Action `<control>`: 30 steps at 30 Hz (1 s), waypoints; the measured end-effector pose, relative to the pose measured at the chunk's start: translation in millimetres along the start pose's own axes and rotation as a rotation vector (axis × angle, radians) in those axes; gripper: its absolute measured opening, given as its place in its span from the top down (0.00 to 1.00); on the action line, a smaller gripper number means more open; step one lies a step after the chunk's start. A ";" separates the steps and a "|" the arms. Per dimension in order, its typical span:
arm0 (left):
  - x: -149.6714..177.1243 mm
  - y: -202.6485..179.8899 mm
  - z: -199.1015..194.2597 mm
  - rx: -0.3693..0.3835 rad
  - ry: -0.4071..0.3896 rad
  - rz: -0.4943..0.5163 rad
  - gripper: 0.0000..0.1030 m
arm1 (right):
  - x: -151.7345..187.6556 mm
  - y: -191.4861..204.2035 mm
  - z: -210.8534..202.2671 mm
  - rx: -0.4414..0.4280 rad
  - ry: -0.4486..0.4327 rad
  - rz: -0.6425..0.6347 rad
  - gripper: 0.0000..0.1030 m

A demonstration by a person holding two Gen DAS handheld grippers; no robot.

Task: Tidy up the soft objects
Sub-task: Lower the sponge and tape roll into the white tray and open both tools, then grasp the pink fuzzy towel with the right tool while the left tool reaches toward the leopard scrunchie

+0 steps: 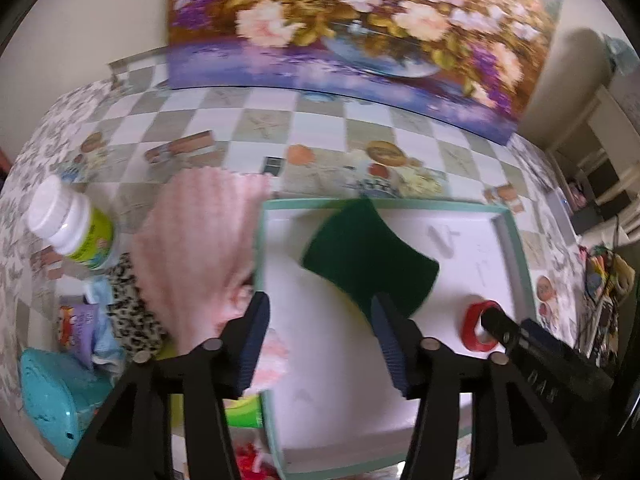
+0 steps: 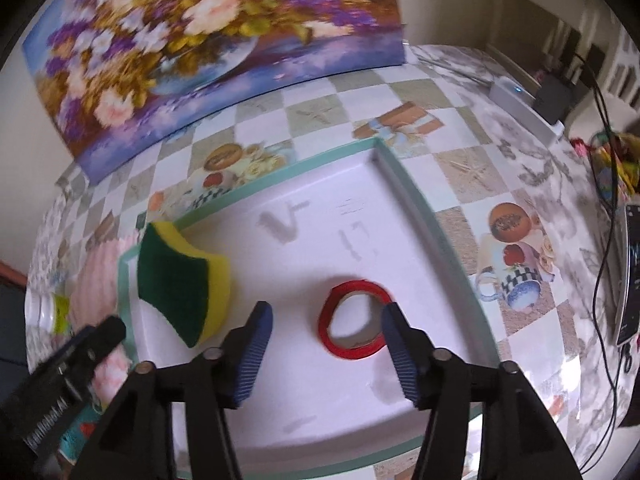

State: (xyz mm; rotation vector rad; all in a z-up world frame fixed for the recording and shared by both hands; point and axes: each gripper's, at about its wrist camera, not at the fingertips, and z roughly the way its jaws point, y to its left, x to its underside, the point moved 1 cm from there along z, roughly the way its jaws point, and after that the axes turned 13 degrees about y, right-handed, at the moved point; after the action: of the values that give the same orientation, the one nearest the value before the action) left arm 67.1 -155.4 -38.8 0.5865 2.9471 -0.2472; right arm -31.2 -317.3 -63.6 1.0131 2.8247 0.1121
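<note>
Your left gripper (image 1: 320,320) is open and holds nothing; its right finger stands at the near corner of the sponge (image 1: 370,256), but the pads do not press on it. Your right gripper (image 2: 326,330) is open too, with the red tape roll (image 2: 354,330) lying between its fingers, untouched as far as I can see.

Both things lie inside the white tray (image 2: 416,200) with the green rim. The sponge is in the left part, near the tray's left wall, with the dark green scouring side up and the yellow foam under it. I judge it is very light and soft, so it will squash under the pads and spring back; it should not slip, because the scouring face is rough. Take it across its narrow waist, where the two curved sides come close, and close gently.

The tape roll is stiff, not soft, so I think it does not belong to the soft things.

Just left of the tray, the pink cloth (image 1: 192,248) lies on the table, touching the tray's edge. It is limp and will hang down; pinch a fold, not a flat part. Further left stand a white bottle (image 1: 70,224) and more fabrics.

Behind all, a flower painting (image 1: 360,32) leans at the wall.
</note>
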 end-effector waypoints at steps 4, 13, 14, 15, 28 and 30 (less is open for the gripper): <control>-3.6 19.7 -6.4 -0.017 -0.027 -0.047 0.31 | 7.7 21.5 3.3 0.031 0.001 -0.057 0.31; -10.6 80.9 -35.0 -0.077 -0.120 -0.171 0.09 | 23.9 70.8 -1.0 0.082 -0.066 -0.189 0.00; -10.7 89.8 -36.2 -0.088 -0.110 -0.186 0.09 | 25.6 75.8 -0.8 0.084 -0.067 -0.199 0.00; -10.6 96.7 -36.8 -0.092 -0.097 -0.197 0.09 | 27.1 80.0 -0.6 0.083 -0.069 -0.205 0.00; -3.3 180.6 -35.4 -0.102 -0.008 -0.339 0.09 | 43.9 159.8 -10.0 -0.128 -0.088 -0.300 0.00; -3.9 188.1 -26.3 -0.075 0.019 -0.359 0.09 | 44.7 171.0 -4.5 -0.141 -0.069 -0.322 0.00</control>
State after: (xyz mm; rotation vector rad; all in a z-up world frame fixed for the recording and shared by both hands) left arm 141.5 19.3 -37.9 0.0456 3.0460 -0.1629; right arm 41.1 -157.2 -44.0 0.5146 2.8249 0.2319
